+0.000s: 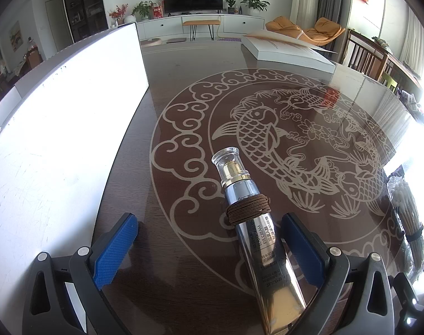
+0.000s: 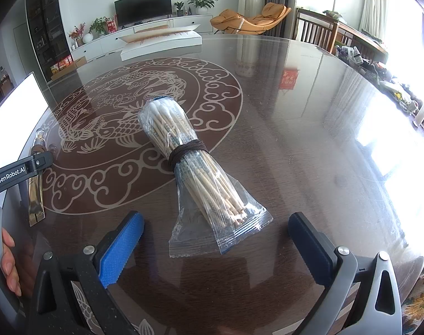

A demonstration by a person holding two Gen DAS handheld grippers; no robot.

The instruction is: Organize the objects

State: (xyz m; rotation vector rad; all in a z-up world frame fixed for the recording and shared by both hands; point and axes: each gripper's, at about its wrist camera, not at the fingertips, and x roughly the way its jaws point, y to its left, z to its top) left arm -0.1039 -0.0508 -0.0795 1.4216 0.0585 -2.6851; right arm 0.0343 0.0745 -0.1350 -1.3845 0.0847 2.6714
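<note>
A silver eye cream tube [image 1: 256, 231] with a clear cap lies on the dark glass table, a brown hair tie [image 1: 246, 209] wound around it. My left gripper [image 1: 209, 240] is open; the tube lies between its fingers, close to the right one. A clear bag of cotton swabs [image 2: 195, 167] bound by a brown hair tie [image 2: 185, 150] lies just ahead of my open right gripper [image 2: 216, 240]. The swab bag also shows in the left wrist view [image 1: 407, 217], and the tube in the right wrist view [image 2: 37, 178].
A white box [image 1: 58, 139] stands along the table's left side. A flat white box [image 1: 290, 50] lies at the far edge. The table [image 2: 295, 139] bears a fish pattern. Chairs and a cluttered side table stand to the right.
</note>
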